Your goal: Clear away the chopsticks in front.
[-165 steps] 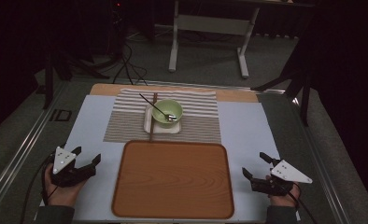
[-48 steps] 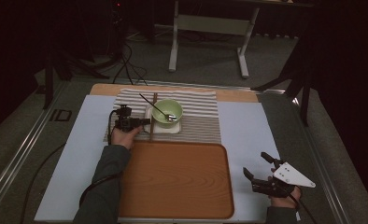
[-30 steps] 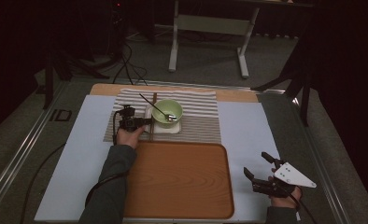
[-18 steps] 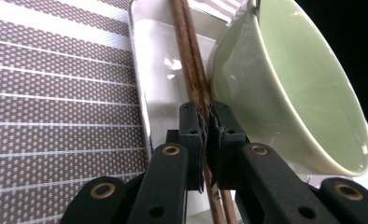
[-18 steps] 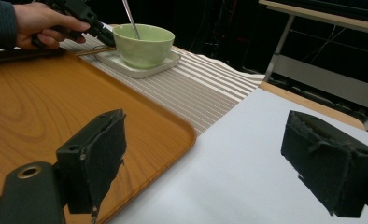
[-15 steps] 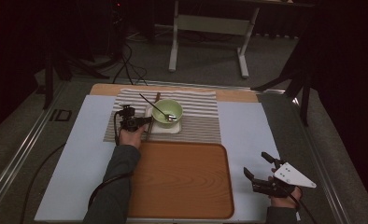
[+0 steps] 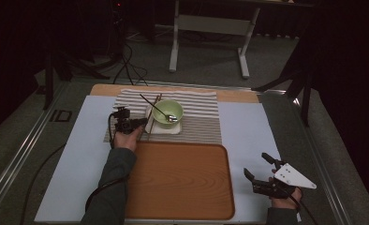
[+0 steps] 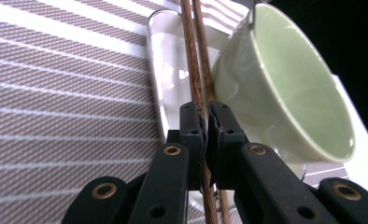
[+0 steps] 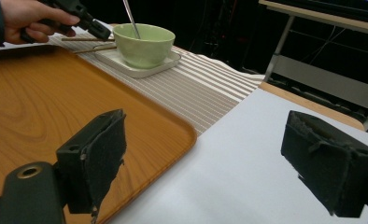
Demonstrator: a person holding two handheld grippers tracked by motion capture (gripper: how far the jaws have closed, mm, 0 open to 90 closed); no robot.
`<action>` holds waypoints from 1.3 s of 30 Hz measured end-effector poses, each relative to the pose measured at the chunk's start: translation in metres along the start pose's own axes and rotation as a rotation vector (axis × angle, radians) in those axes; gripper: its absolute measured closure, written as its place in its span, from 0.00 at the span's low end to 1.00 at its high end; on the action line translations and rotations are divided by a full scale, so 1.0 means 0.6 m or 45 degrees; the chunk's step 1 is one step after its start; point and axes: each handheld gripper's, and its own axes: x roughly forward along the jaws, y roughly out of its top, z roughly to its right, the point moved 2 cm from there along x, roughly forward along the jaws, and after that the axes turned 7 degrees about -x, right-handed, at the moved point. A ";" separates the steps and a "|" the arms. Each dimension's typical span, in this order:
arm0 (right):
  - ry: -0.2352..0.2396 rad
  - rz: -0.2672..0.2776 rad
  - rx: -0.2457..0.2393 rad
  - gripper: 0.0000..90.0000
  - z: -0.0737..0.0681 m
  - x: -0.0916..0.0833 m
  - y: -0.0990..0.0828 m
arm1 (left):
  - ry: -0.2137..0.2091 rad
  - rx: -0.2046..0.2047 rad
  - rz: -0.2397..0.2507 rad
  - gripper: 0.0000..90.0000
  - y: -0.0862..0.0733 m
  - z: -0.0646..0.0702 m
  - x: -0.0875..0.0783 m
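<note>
The left hand-held gripper (image 7: 140,123) reaches over the striped placemat (image 7: 199,117) to the pair of brown chopsticks (image 7: 153,112) that lie along the left edge of the white square plate (image 7: 161,129). In the left gripper view its jaws are pressed nearly together on the chopsticks (image 8: 196,70), with one stick pinched between the pads (image 8: 192,122) and the second running just beside it; the jaws have just been closing on them. The chopsticks rest partly on the plate's rim, touching or almost touching the side of the pale green bowl (image 7: 167,112), which stands on the plate with a metal spoon (image 7: 159,108) leaning in it. The placemat lies at the far side of the worktop (image 7: 70,150), just beyond the wooden tray (image 7: 182,180).

The right hand-held gripper (image 7: 261,171) rests low at the near right of the worktop, beside the tray's right edge and well apart from the bowl. Its jaws stand spread wide with nothing between them.
</note>
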 end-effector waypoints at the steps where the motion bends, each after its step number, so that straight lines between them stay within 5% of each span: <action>1: 0.000 0.000 0.000 0.15 0.000 0.000 0.000 | 0.000 0.000 0.000 0.96 0.000 0.000 0.000; 9: 0.000 -0.002 -0.002 0.15 -0.001 0.000 0.001 | -0.049 -0.020 0.042 0.96 -0.008 -0.019 -0.046; 19: -0.002 -0.003 -0.003 0.15 -0.002 0.000 0.001 | -0.075 -0.004 0.097 0.96 -0.021 -0.015 -0.100; 39: -0.004 0.000 0.000 0.15 -0.003 0.000 0.002 | -0.068 -0.017 0.199 0.96 -0.075 -0.013 -0.182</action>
